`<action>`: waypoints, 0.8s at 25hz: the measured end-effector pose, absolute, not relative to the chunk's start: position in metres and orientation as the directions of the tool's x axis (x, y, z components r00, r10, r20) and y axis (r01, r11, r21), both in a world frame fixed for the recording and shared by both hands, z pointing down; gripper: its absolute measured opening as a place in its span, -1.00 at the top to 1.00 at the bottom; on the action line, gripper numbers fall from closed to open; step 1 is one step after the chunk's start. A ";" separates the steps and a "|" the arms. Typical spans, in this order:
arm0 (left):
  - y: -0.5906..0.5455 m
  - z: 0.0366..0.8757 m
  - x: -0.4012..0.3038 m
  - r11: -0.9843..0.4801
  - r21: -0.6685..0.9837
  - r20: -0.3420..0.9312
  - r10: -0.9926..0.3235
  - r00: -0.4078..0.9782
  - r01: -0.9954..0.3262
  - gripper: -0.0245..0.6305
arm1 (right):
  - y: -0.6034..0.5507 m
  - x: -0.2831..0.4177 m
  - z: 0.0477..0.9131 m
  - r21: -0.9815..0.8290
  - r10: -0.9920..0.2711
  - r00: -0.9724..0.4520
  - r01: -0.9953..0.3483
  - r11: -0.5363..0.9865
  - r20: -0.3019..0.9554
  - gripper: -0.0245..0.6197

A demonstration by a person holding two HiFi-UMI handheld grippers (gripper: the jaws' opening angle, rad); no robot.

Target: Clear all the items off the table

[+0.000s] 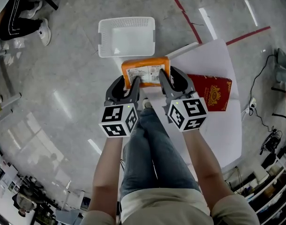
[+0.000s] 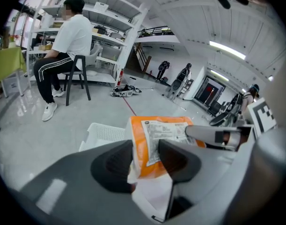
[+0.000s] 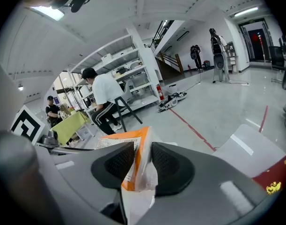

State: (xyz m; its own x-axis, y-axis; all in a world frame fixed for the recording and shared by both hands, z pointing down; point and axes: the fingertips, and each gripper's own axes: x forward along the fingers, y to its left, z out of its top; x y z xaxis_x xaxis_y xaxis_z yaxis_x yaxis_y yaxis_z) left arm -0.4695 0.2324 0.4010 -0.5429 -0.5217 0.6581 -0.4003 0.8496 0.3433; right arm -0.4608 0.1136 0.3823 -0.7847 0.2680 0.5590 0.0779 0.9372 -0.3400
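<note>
1. Left claw (image 1: 128, 86) pinches the near left end of an orange packet (image 1: 146, 71). Its jaws stand partly apart with the pads pressed on the wrapper, as the left gripper view shows.
2. Right claw (image 1: 173, 81) pinches the near right end of the same packet. Its jaws stand closer together and squeeze the thin edge of the wrapper between the pads.
3. So the orange packet hangs between the two claws at the centre of the head view, label side up. Its long axis runs across the frame from left to right. It seems to sit just past the left edge of the white worktop (image 1: 213, 60), over the floor rather than resting on anything.
4. The coming move turns on the white basket (image 1: 126, 36). It stands empty on the floor in the upper centre of the frame, just beyond the packet's far long edge, straight ahead of both claws and a little to the left.
5. Both hands look about equally near the basket, so carrying the packet up-frame with both seems the likely step. The packet's long axis already lies along the basket's near rim.
6. Letting go with one claw before the other could leave the packet swinging from one end and catching the rim.
7. A red booklet (image 1: 213, 92) lies flat on the worktop, just right of the right claw, and is not yet cleared. That claw is the nearer one for it.
</note>
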 end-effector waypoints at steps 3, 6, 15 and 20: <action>0.233 0.402 -0.481 0.852 0.339 0.660 -0.518 -0.545 -0.400 0.38 | 0.115 -0.472 0.384 -0.343 0.274 -0.780 0.082 0.936 0.562 0.56; 0.234 0.403 -0.491 0.850 0.343 0.657 -0.521 -0.544 -0.400 0.38 | 0.115 -0.482 0.385 -0.342 0.277 -0.779 0.085 0.936 0.563 0.56; 0.232 0.421 -0.523 0.835 0.350 0.660 -0.542 -0.520 -0.426 0.38 | 0.114 -0.513 0.403 -0.329 0.245 -0.777 0.052 0.943 0.579 0.56; 0.237 0.436 -0.547 0.821 0.358 0.667 -0.558 -0.493 -0.445 0.38 | 0.119 -0.534 0.419 -0.327 0.222 -0.774 0.020 0.945 0.593 0.56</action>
